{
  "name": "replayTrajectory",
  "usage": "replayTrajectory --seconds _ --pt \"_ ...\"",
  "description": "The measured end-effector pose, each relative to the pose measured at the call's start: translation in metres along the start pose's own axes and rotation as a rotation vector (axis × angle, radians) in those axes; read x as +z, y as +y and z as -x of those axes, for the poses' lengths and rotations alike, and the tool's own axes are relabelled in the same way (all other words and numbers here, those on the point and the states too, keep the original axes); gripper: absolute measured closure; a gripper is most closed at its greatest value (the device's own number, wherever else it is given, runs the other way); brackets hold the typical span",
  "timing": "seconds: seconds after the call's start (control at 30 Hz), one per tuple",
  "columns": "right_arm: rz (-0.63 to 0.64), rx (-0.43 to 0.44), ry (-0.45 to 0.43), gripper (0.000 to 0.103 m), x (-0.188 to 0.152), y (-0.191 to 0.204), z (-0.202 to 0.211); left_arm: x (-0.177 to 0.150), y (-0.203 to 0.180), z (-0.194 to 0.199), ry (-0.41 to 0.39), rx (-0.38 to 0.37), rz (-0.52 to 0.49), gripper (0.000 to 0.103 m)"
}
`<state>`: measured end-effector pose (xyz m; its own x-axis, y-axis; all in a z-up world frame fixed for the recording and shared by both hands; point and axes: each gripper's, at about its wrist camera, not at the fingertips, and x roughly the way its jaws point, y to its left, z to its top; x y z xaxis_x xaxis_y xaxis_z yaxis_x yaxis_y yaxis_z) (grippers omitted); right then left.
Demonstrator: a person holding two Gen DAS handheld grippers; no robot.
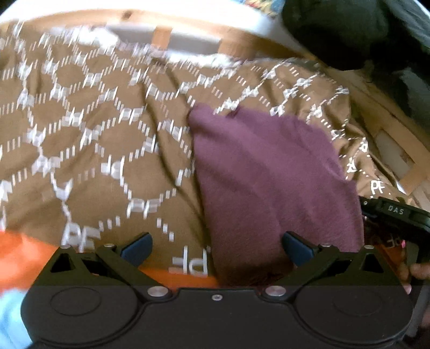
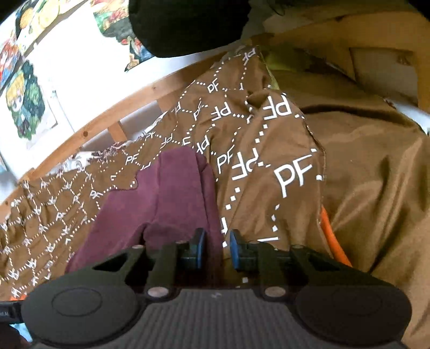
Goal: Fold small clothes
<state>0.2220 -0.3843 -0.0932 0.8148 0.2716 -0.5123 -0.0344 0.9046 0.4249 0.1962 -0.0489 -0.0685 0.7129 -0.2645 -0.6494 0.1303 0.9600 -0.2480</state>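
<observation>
Right now the purple cloth (image 1: 271, 174) lies spread on a brown bedcover (image 1: 94, 134) printed with white "PF" letters and dotted hexagons, its near edge running down toward both tools. Seen from the right wrist, the same purple cloth (image 2: 166, 193) has a raised fold along its right side, and that fold runs straight into the right hand-held gripper (image 2: 217, 248), whose blue pads (image 2: 200, 247) stand close together with the cloth's edge between them; the narrow gap makes it look pinched, the fabric bunching just ahead of the pads. The left hand-held gripper (image 1: 216, 248) is spread wide, its blue pads (image 1: 137, 248) well apart; the right-hand pad sits over the cloth's lower corner, the other over bare bedcover, and neither presses anything. At the right edge of the left wrist's view a black tool body (image 1: 397, 214) marked "DAS" sits just beside the cloth, with fingertips (image 1: 411, 271) below it. An orange strip (image 1: 24, 252) shows under the bedcover's near edge, and a pale wooden bed rail (image 2: 107, 118) runs behind the bedding. Beyond the rail is a white wall with colourful pictures (image 2: 25, 99), and a dark bulky shape (image 2: 188, 24) hangs at the top of the right wrist's view.
</observation>
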Motion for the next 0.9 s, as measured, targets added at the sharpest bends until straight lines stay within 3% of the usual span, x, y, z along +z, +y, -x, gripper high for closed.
replayTrajectory --seconds 0.13,0.3,0.67,0.9 --pt "-0.001 0.002 -0.029 0.074 -0.001 0.001 0.003 0.021 -0.003 0.008 -0.106 -0.021 -0.043 0.001" --pt "0.006 0.017 -0.067 0.06 -0.001 0.0 0.006 0.059 0.0 -0.021 -0.094 -0.028 0.015 0.001" --pt "0.029 0.029 -0.081 0.048 -0.004 -0.002 0.002 0.088 0.023 -0.102 0.009 0.183 -0.007 0.006" --pt "0.041 0.027 -0.083 0.046 -0.007 0.0 0.002 0.096 0.035 -0.1 -0.045 0.214 0.006 0.007"
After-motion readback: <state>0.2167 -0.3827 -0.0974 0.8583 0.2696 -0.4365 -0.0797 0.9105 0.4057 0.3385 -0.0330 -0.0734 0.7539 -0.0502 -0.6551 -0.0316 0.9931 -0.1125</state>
